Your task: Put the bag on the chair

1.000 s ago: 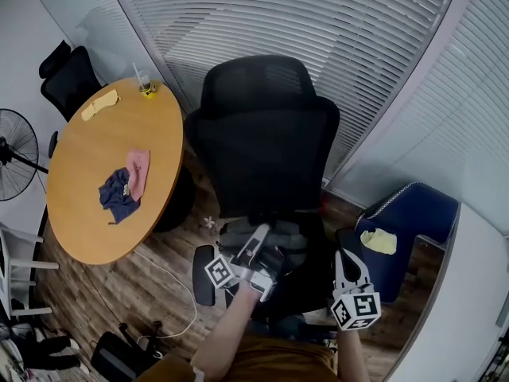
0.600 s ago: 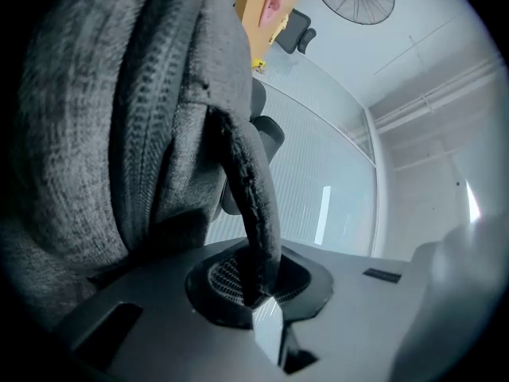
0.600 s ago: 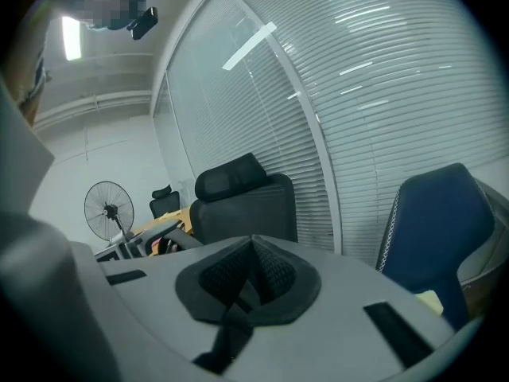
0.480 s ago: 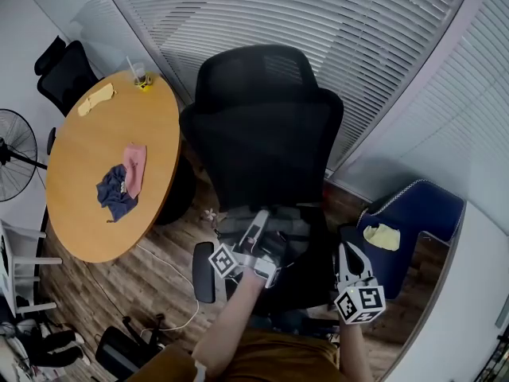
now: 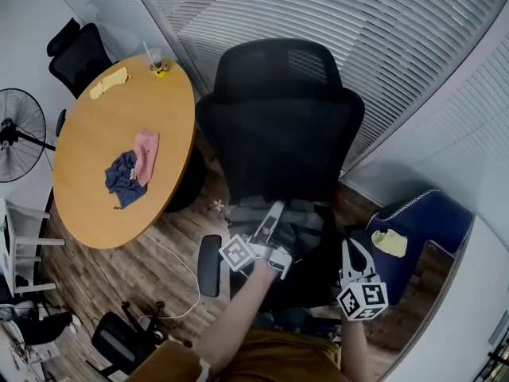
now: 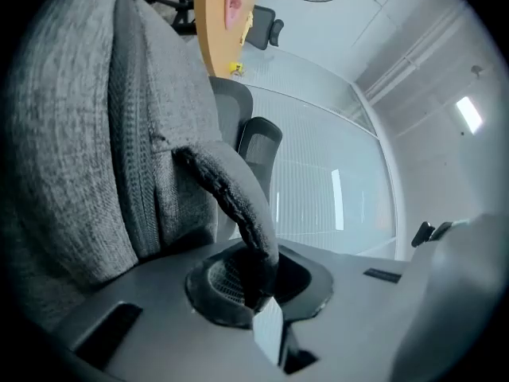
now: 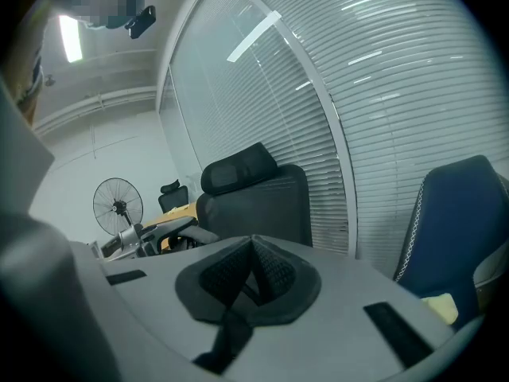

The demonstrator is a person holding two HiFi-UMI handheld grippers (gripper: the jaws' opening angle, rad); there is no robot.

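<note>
The grey fabric bag rests on the seat of the black office chair, against the foot of its backrest. My left gripper reaches in from the front and is shut on the bag's dark handle strap. In the left gripper view the bag fills the left side and the strap runs down into the closed left gripper. My right gripper hangs at the chair's right side, shut and empty. The right gripper view shows the right gripper with pads together and the chair beyond.
A round wooden table stands left of the chair with a pink cloth and a dark blue cloth on it. A blue seat holding a yellow item is at the right. Slatted blinds run behind; a fan stands far left.
The head view has swung a little, so the scene sits further right in the frame. The left gripper still holds the handle over the seat; the right gripper stays beside the chair.
</note>
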